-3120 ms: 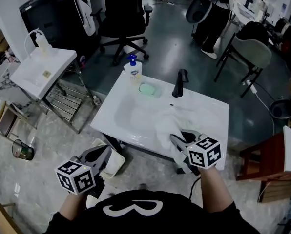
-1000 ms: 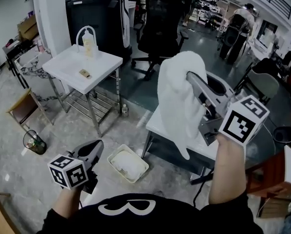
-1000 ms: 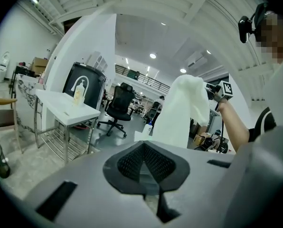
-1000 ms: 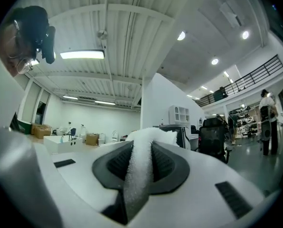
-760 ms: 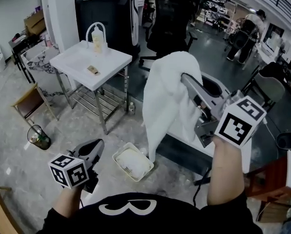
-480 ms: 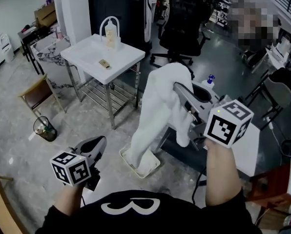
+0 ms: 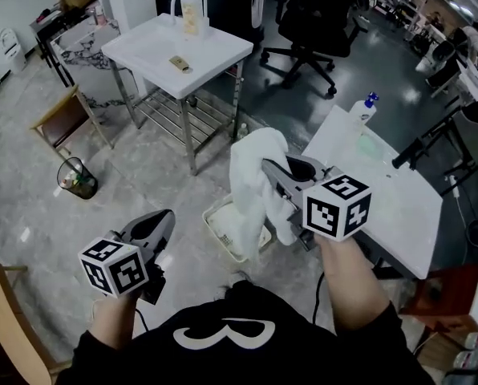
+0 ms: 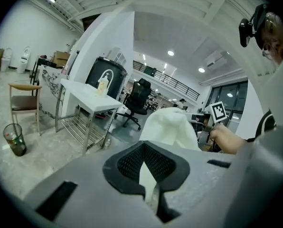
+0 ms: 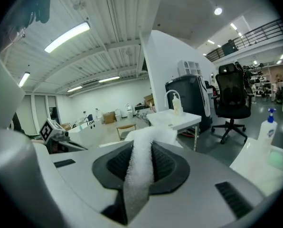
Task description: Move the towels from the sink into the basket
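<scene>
Your towel [image 7: 251, 175] is plain white, and so is the sink [image 7: 399, 207]. Your right gripper [image 7: 269, 169] and left gripper [image 7: 164, 219] are grey with black ribbed pads, and each bears a cube of black-and-white square markers. The basket [image 7: 213, 224] is cream. At the sink's far corner, the soap bottle [image 7: 365, 111] is white with a blue pump.
</scene>
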Demonstrator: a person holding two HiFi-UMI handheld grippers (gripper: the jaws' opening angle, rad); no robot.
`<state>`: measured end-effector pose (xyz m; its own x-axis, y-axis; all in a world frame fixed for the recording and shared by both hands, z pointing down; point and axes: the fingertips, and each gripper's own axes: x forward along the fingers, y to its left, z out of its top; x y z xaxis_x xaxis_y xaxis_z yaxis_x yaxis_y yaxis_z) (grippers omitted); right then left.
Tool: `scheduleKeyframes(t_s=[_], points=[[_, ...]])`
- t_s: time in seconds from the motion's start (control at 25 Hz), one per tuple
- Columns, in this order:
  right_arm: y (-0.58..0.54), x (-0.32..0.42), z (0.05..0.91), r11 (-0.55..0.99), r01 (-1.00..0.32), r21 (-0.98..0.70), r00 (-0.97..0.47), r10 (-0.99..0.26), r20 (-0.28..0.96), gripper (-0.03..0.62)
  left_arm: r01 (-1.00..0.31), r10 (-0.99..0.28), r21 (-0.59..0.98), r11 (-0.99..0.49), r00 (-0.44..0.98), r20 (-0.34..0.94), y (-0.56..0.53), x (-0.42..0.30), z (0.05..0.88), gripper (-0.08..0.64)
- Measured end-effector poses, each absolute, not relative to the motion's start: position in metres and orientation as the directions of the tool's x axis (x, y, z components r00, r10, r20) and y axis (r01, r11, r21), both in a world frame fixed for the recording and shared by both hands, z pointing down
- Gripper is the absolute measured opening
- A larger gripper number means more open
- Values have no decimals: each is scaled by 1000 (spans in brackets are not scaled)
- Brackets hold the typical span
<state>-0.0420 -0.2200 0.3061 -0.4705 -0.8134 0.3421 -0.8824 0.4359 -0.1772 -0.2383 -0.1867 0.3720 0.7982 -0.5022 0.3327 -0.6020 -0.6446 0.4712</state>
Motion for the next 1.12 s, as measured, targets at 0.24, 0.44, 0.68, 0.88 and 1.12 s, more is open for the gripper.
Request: scheduleKeyframes(t_s=[0.24,0.44,0.68,0.88,1.12], points=[[-234,-38,400,441,-860,-256,-510,-734,448,77,-634,-504,499,-591,773,385,-197,-225,403,5],[-248,-32,479,434,-859,-272,-508,-656,559,77,-653,-511,500,-570,757,407,-205,-213,414,5],[-256,-23,571,440,-872,-214,-450,-548,705,75,-697,-541,517,-496,714,444,-221,-214,441,5],[-264,-20,641,474,-859,-194,-421,-436,795,64,-735,-554,529,-424,673,490,-233,-218,479,5],[-266,-24,708,448,-862,-238,-409,-336,848,61,-760,-560,548,-349,638,528,-242,-231,512,5]])
